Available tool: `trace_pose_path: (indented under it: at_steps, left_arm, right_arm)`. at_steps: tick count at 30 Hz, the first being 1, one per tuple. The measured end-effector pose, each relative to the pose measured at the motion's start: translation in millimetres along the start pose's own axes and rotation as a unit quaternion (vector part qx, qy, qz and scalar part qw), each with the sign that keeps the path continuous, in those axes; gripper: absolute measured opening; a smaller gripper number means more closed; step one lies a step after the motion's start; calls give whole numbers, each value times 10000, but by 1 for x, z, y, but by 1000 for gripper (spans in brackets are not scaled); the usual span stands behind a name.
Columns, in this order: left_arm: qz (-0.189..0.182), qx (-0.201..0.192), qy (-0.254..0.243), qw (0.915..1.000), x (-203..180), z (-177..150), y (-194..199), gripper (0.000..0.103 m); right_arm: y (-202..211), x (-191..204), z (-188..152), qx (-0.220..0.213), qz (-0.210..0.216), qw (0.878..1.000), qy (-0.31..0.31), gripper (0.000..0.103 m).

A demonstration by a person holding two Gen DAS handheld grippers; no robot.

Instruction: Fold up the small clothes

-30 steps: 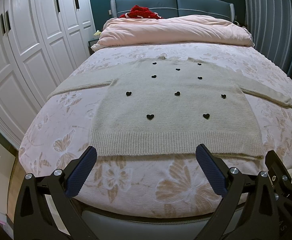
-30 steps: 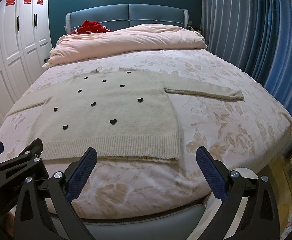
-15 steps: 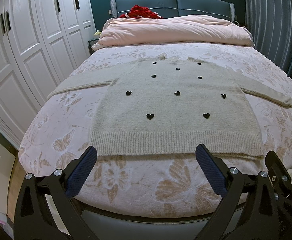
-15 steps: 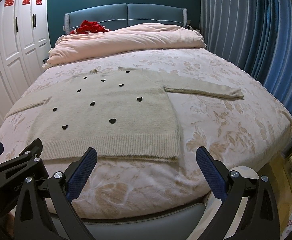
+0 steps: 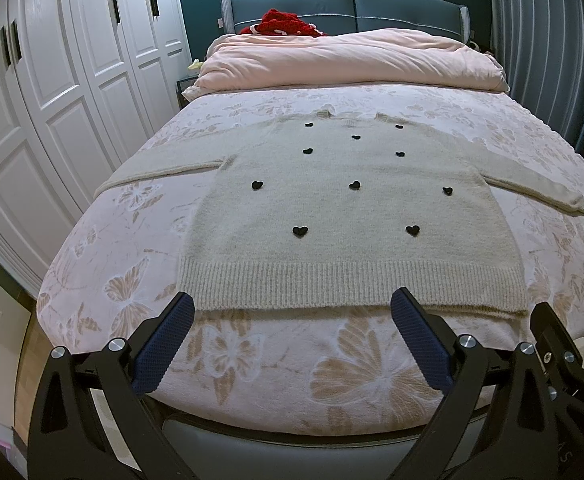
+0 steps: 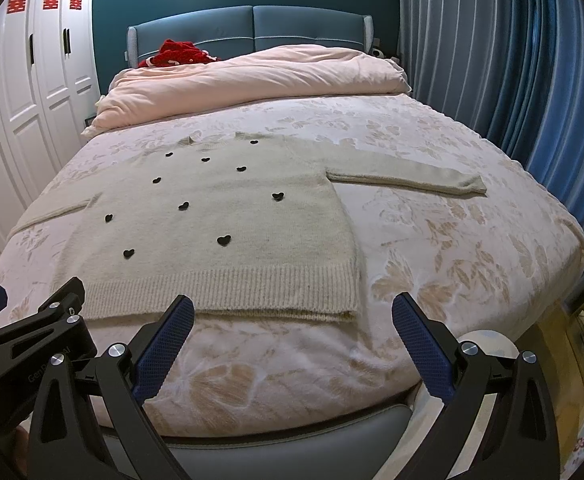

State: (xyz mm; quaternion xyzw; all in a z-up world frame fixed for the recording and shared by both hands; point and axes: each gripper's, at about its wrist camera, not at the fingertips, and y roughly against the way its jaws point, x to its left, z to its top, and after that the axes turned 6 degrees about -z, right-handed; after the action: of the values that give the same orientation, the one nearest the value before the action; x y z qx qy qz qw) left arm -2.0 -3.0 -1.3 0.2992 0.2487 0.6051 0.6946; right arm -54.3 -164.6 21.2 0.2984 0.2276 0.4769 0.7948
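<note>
A cream knit sweater dotted with small black hearts lies flat on the bed, both sleeves spread sideways and its ribbed hem toward me. My left gripper hovers open just short of the hem's middle, nothing between its blue pads. Off the hem's right corner, over the bedspread, my right gripper also stands open and empty. Part of the left gripper's black frame shows at the lower left of the right wrist view.
The bed carries a pink butterfly-print spread, with a rolled pink duvet and a red garment at the headboard. White wardrobe doors line the left side; blue curtains hang on the right.
The right wrist view has crept slightly forward and tilted up, so the sweater sits a little lower in it. The left view is almost unchanged.
</note>
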Motion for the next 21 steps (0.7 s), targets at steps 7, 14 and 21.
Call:
trace_pose_path:
  at_steps: [7, 14, 21]
  left_arm:
    - [-3, 8, 6, 10000, 0, 0, 0, 96]
    - [1, 11, 0, 10000, 0, 0, 0, 96]
    - [-1, 15, 3, 10000, 0, 0, 0, 96]
  right_arm:
    - [0, 0, 0, 2, 3, 10000, 0, 98]
    - [-1, -1, -2, 22, -3, 10000, -9, 98]
    - [-1, -2, -2, 23, -8, 10000, -8, 98]
